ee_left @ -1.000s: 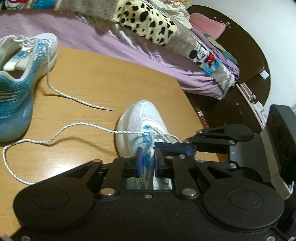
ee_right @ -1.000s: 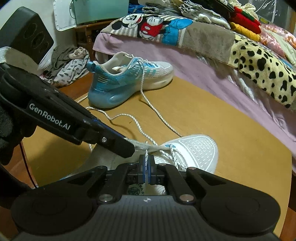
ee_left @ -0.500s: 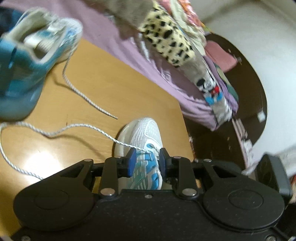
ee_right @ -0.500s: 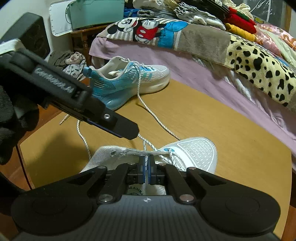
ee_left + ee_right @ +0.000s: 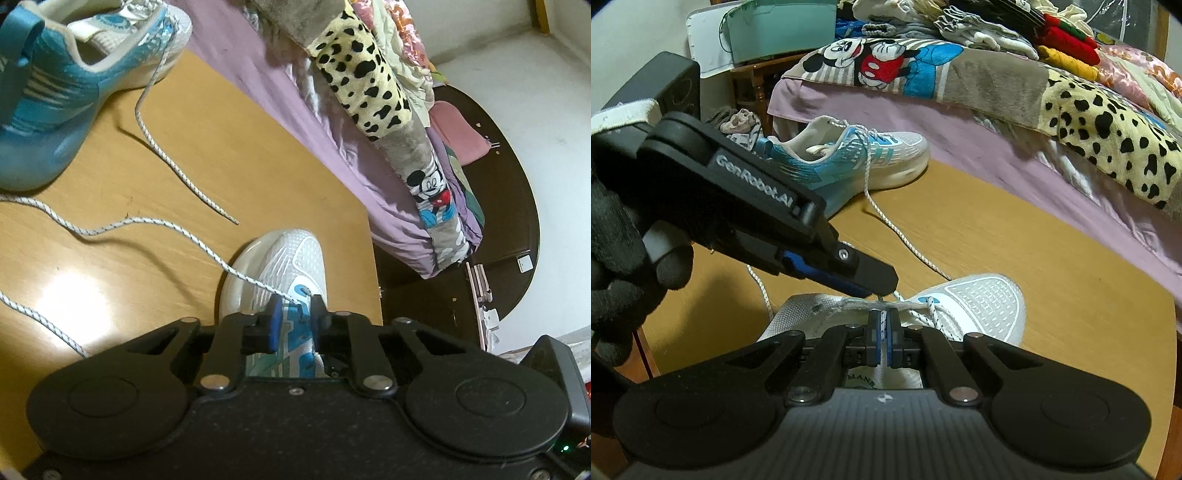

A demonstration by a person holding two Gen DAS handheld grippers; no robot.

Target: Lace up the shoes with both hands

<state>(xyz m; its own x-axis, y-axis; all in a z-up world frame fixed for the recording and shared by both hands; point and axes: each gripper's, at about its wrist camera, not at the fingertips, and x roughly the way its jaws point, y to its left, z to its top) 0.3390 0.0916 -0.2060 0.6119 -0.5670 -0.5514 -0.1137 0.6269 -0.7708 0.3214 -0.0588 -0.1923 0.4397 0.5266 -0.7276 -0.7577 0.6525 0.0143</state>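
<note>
A white shoe (image 5: pixel 291 258) with blue eyelets lies toe-away on the wooden table (image 5: pixel 221 129). Its speckled white lace (image 5: pixel 166 223) runs from a front eyelet across the table to the left. My left gripper (image 5: pixel 295 317) hovers over the eyelets, its jaws closing with a gap still showing and the lace at their tips. From the right wrist view, the left gripper (image 5: pixel 881 284) points its tip down at the lace just above the white shoe (image 5: pixel 982 295). My right gripper (image 5: pixel 884 325) is shut on a short upright stretch of lace over the shoe's tongue.
A second shoe, blue and white (image 5: pixel 842 162), stands at the table's far side with its own lace (image 5: pixel 905 236) trailing toward the near shoe. A bed (image 5: pixel 314 122) with purple sheet and piled blankets borders the table. A black-gloved hand (image 5: pixel 617 240) holds the left gripper.
The left gripper has rolled, tilting its view, and its tip has shifted right toward the lace at the right gripper. Its jaws widened, then narrowed. The right gripper stayed put on the lace.
</note>
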